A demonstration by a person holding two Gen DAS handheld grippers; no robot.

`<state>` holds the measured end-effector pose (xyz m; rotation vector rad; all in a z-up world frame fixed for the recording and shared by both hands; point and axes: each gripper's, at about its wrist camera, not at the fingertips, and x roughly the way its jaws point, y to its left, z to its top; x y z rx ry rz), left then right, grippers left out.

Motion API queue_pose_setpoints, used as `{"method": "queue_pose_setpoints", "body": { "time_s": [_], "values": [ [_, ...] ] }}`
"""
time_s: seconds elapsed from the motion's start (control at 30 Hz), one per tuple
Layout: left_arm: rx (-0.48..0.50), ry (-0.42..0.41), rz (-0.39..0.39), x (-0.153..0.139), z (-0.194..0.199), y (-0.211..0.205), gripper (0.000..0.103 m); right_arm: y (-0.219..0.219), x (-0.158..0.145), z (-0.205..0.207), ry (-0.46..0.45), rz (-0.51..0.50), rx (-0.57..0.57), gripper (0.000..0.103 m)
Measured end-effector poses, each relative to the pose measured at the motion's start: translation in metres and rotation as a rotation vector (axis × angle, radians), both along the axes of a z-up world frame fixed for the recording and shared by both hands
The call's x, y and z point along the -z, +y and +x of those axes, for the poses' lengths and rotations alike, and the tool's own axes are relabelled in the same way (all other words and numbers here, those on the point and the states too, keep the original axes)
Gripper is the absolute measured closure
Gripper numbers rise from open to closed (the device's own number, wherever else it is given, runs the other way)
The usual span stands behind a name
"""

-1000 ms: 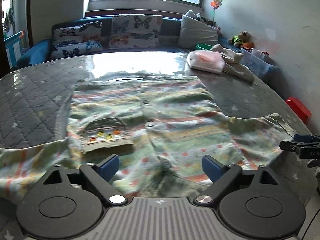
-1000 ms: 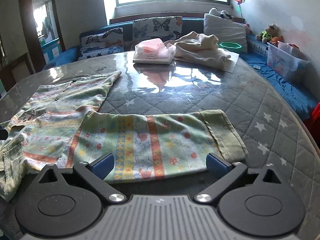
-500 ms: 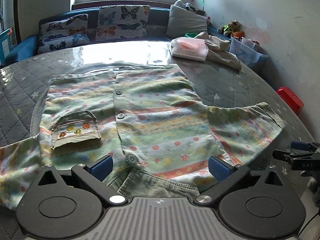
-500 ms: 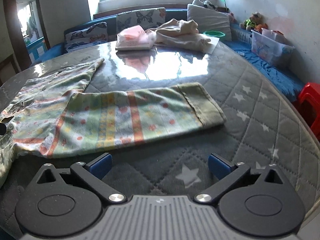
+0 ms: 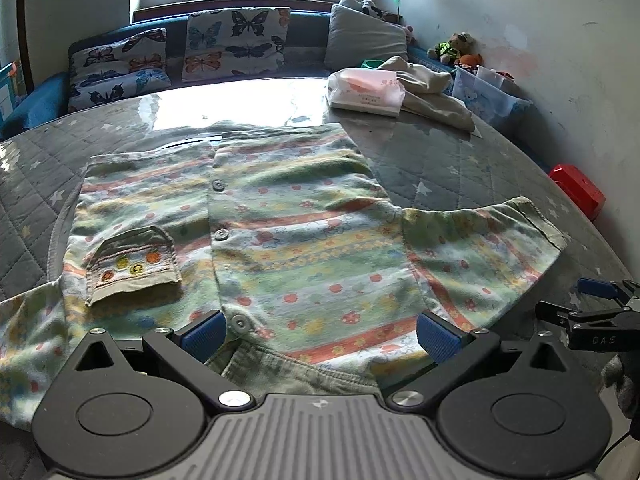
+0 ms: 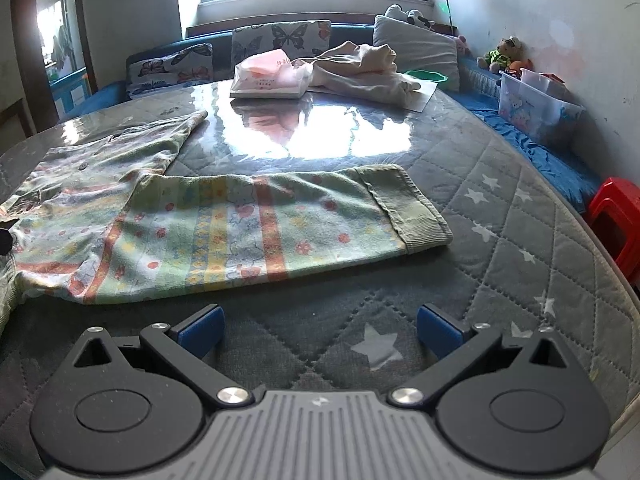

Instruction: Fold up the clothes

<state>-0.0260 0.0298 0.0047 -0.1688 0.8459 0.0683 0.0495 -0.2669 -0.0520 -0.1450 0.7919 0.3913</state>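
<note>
Both grippers have pulled back toward my edge of the tabletop since a second ago: the left gripper (image 5: 318,334) now hangs over the collar end of the pastel striped, flower-printed button shirt (image 5: 288,240), and the right gripper (image 6: 318,330) has backed off the sleeve onto bare cloth. Left jaws have spread a little wider and stand released, nothing between the pads but shirt lying beneath; right jaws are likewise released and empty. I read this as lining up for the first fold, with no grasp made yet.

Nearest in the left view I get the shirt front spread flat, its small olive-trimmed chest pocket (image 5: 134,268) and the button placket, and the right gripper's tips at the far right edge. My right view instead shows the outstretched sleeve with its ribbed green cuff (image 6: 404,208) lying flat on the grey quilted star-patterned table cover (image 6: 500,216). Farther off, both show a pink tissue pack (image 6: 270,76) beside a crumpled beige garment (image 6: 364,70), well apart from the shirt.
</note>
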Motion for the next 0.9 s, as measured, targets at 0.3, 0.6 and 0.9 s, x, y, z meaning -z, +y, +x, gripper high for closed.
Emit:
{"method": "queue_pose_setpoints", "body": {
  "time_s": [0.3,0.6,0.9],
  "values": [
    [0.035,-0.008,0.023,-0.005,0.006,-0.015,0.000,-0.003,0.000,-0.002,-0.020,0.043,0.030,0.000],
    [0.054,0.002,0.030,-0.004,0.007,-0.027,0.000,-0.005,-0.010,-0.002,-0.005,0.092,0.029,0.000],
    [0.073,0.001,0.029,-0.005,0.009,-0.033,0.000,-0.007,-0.015,0.012,-0.017,0.095,0.068,0.000]
  ]
}}
